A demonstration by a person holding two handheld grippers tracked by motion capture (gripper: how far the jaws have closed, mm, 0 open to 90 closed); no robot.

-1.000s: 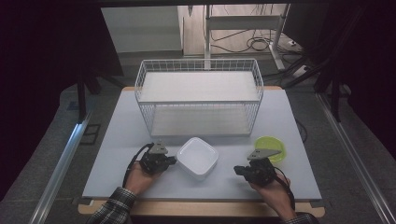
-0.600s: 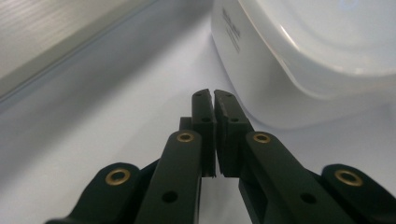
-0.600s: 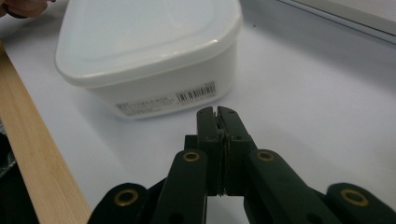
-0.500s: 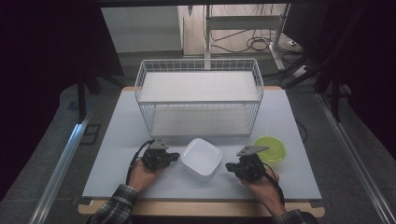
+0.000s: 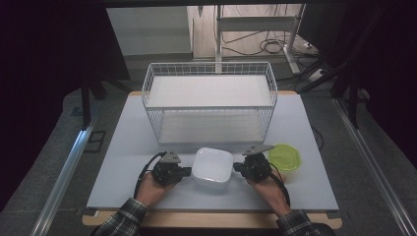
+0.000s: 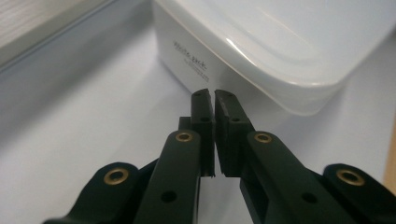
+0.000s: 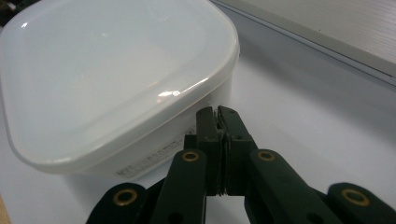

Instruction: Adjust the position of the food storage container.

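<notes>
I have the white container (image 5: 212, 168) on the table (image 5: 123, 147), in front of the wire basket (image 5: 209, 101), between my two tools. The left gripper (image 6: 214, 95) and the right gripper (image 7: 218, 112) are both closed and empty, tips at its opposite walls, perhaps touching. I judge this is the squeezing step; next I must press inward evenly and lift.
</notes>
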